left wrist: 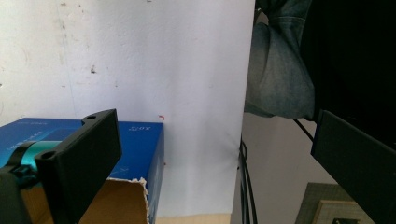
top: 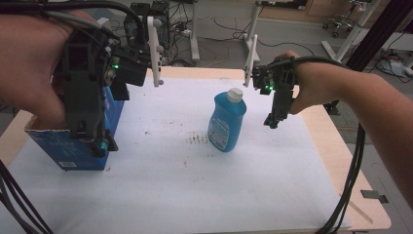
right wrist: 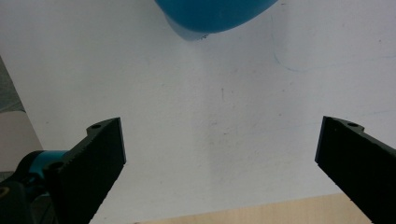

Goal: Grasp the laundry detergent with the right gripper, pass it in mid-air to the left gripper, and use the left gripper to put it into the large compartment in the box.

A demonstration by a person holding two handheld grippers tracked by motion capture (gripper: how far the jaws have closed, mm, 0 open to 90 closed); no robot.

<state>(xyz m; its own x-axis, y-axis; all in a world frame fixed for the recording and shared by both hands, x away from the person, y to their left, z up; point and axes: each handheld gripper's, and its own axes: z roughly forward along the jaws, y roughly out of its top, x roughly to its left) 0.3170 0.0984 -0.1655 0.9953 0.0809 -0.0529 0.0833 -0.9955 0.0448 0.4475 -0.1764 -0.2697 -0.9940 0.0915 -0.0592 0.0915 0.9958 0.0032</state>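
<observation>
Two grippers, both yours: left gripper over blue carton, jaws wide, empty; right gripper just beside blue bottle standing mid-sheet, jaws wide, empty.

light: dim, even | shadows: soft, faint | focus: high view slightly soft | glare: none on white cover

box left, bottle centre, on table
</observation>
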